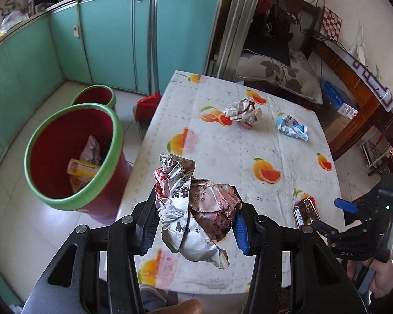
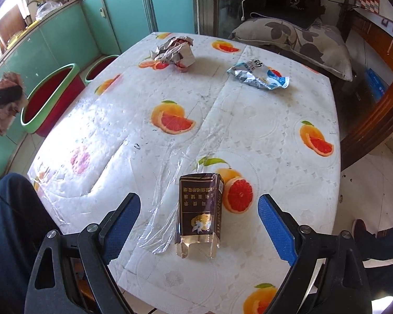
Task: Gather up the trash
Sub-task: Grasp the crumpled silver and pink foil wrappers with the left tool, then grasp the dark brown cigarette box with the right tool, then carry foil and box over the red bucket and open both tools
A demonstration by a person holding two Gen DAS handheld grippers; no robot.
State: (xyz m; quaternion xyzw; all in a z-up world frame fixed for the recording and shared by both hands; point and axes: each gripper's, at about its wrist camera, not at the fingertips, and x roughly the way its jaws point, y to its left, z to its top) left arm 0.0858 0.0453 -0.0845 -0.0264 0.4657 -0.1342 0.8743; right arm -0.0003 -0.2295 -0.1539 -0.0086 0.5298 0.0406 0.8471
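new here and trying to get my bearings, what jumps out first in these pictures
A crumpled wad of printed grey-and-red paper wrapper sits clamped in the left gripper, held near the table edge beside a red bin with a green rim on the floor. On the white fruit-print tablecloth, a dark brown cigarette pack lies between the wide-open blue pads of the right gripper. Two crumpled wrappers sit at the far side.

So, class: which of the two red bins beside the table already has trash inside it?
The nearer, larger-looking red bin: wrappers lie inside; the farther bin shows none.
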